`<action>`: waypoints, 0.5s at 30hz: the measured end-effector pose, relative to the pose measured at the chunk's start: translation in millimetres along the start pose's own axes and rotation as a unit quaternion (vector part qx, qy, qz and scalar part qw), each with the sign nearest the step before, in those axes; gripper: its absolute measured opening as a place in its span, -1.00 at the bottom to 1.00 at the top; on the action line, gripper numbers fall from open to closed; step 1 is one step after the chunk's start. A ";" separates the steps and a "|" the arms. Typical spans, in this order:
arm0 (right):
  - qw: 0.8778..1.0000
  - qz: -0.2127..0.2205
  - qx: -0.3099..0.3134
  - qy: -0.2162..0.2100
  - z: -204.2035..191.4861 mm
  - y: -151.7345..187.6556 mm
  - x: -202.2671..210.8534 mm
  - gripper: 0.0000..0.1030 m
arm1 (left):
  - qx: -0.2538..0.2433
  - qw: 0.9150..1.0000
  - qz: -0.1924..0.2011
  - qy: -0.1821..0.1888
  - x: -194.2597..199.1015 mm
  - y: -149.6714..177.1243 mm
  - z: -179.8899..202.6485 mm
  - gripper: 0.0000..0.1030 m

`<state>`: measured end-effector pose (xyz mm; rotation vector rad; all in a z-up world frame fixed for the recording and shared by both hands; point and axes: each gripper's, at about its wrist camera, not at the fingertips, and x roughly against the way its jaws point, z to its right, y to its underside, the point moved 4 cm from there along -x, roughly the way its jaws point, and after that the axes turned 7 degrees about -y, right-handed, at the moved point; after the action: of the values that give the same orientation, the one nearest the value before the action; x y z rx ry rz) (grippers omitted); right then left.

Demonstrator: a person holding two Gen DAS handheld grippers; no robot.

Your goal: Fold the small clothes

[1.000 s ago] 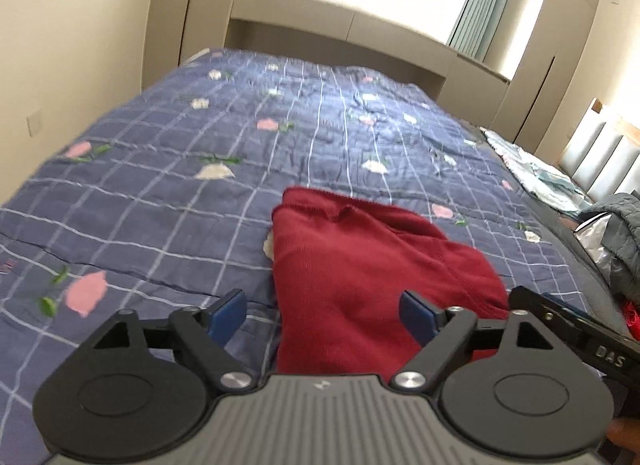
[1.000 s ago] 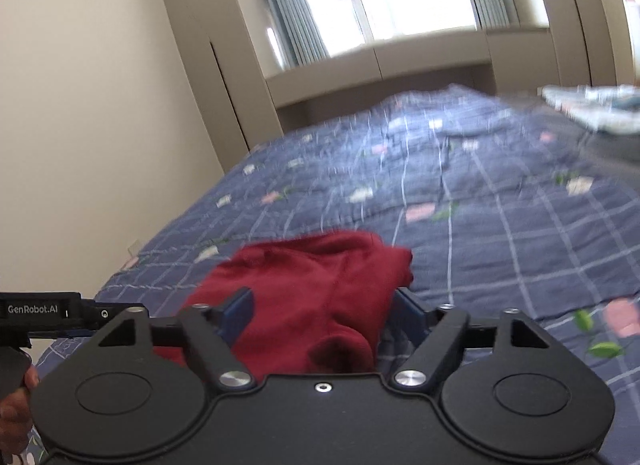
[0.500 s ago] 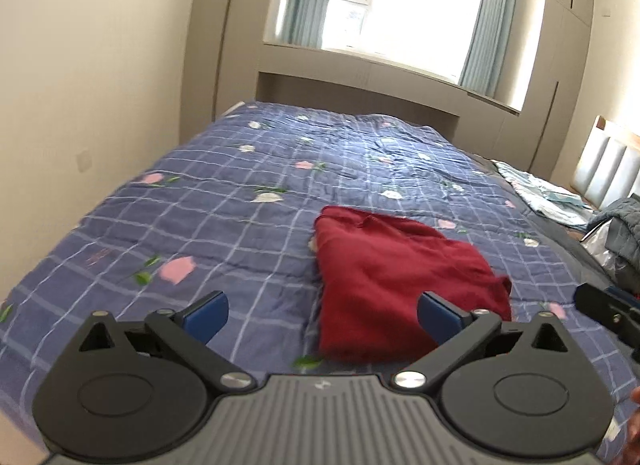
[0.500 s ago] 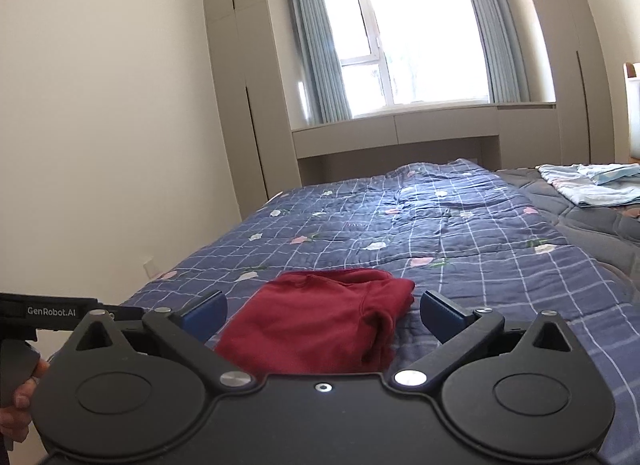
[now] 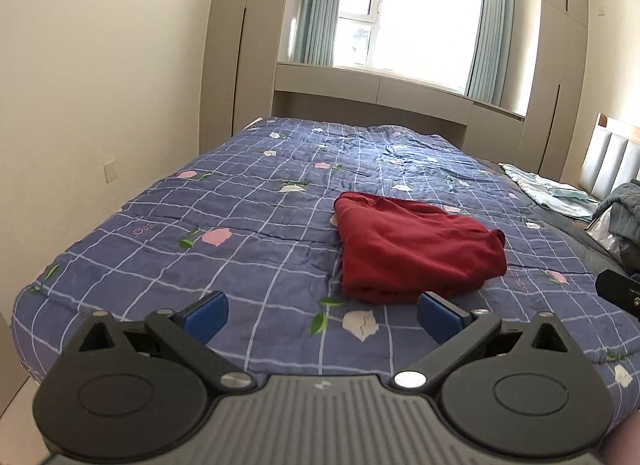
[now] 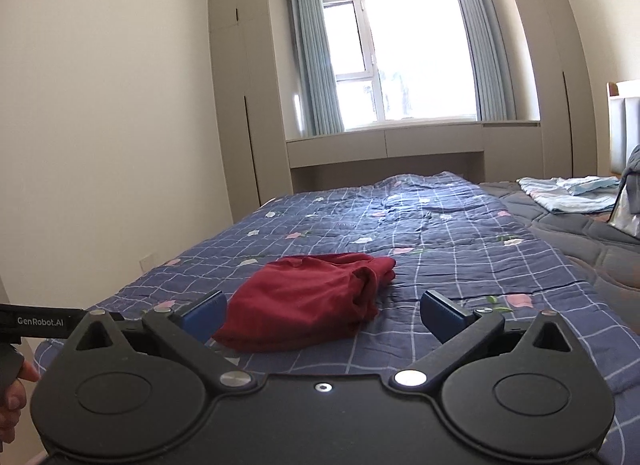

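A dark red garment lies folded into a compact bundle on the blue checked floral quilt. It also shows in the right wrist view. My left gripper is open and empty, held back from the near edge of the bed, with the garment ahead and slightly right. My right gripper is open and empty, also back from the garment, which lies just beyond its left finger.
A light blue folded cloth and a grey clothes pile lie at the right by the headboard. A wall stands left of the bed. The other gripper's body shows at the far left.
Both grippers have pulled back and up from the red garment and opened wider. The garment stays folded on the quilt.
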<state>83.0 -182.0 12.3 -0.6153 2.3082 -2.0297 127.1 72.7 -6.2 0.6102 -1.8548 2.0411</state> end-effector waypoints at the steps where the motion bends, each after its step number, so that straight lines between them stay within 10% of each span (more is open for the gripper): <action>1: 1.000 0.001 0.004 0.001 -1.4 3.4 2.2 0.99 | -0.002 1.000 0.004 0.000 2.3 3.7 1.1 0.99; 15: 1.000 -0.014 0.014 0.019 -2.8 30.5 5.4 0.99 | -0.022 1.000 0.019 -0.004 6.8 27.3 7.9 0.99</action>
<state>68.6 -178.3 -15.0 -0.6155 2.3008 -2.1000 108.4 61.5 -25.7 0.5773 -1.9246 2.0173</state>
